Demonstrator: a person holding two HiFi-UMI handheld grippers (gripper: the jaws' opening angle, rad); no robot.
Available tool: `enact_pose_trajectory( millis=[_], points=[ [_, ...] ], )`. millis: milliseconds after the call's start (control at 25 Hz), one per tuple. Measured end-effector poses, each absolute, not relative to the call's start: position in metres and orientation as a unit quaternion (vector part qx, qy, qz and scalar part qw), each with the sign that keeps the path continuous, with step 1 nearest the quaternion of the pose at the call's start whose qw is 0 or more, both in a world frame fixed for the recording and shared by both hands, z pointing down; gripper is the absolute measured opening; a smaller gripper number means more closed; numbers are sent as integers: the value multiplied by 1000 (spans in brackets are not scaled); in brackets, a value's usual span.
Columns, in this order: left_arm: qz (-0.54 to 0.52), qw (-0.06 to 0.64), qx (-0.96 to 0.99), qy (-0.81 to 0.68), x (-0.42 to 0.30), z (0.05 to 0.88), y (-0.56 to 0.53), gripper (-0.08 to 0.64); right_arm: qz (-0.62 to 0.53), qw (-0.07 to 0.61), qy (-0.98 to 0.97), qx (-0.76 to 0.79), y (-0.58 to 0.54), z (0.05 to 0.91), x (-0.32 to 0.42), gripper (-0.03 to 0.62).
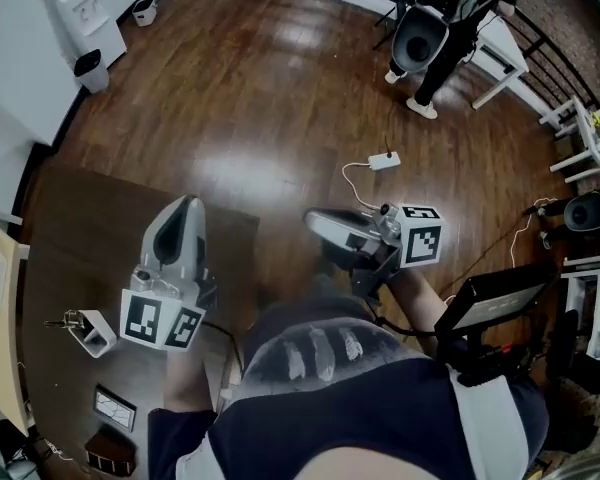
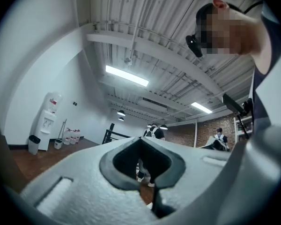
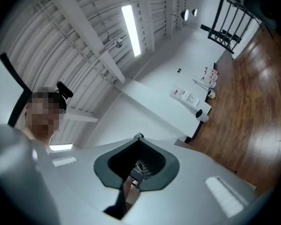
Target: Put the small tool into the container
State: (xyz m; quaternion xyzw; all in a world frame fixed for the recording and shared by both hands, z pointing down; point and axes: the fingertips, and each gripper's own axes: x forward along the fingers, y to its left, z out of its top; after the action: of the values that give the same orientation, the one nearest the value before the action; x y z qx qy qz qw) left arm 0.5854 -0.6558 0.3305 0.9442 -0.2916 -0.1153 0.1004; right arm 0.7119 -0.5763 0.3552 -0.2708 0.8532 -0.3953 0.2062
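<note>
Head view: the right hand-held gripper (image 1: 318,224) hangs over the bare floor (image 1: 250,98). It is well apart from the container (image 1: 95,334), a small white box on the counter (image 1: 80,238) at the far left. The left hand-held gripper (image 1: 185,213) sits over the counter between the two, so any path from the right one to the container passes close by it. A knock there looks like the likeliest mishap. A dark wiry thing (image 1: 64,321) lies at the container's mouth. I cannot tell whether it is inside or just beside, and it may crowd the opening. The container looks light, so a nudge could tip or push it. A small card (image 1: 112,406) and a dark box (image 1: 110,455) lie on the counter nearer the person. A white plug (image 1: 384,160) with its cord lies on the floor, and another person (image 1: 435,38) stands far off.

Left gripper view: the left hand-held gripper (image 2: 153,196) has its jaws pressed together with nothing in them. It points out across the room toward a water dispenser (image 2: 49,118). Closed like this, it cannot take hold of the container to steady it.

Right gripper view: the right hand-held gripper (image 3: 130,189) is closed, with a thin metal piece pinched in the seam. I take this to be the small tool (image 3: 136,176). Only a narrow strip seems caught, so it could twist or slide out on the way. Over open floor it would drop out of reach, not land on the counter.
</note>
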Motion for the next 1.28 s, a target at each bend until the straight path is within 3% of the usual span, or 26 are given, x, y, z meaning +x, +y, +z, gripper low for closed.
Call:
enact_pose_trajectory(
  millis=[440, 800, 1080, 1280],
  points=[
    [22, 51, 962, -267, 686, 343, -638, 0, -396, 200, 859, -255, -589, 360, 774, 0],
    [97, 75, 974, -191, 835, 353, -609, 0, -363, 202, 883, -220, -567, 359, 885, 0],
    [127, 91, 968, -196, 888, 358, -597, 0, -377, 220, 866, -243, -567, 375, 948, 0],
    [140, 119, 963, -197, 913, 372, -589, 0, -363, 196, 877, -246, -562, 377, 974, 0]
  ],
)
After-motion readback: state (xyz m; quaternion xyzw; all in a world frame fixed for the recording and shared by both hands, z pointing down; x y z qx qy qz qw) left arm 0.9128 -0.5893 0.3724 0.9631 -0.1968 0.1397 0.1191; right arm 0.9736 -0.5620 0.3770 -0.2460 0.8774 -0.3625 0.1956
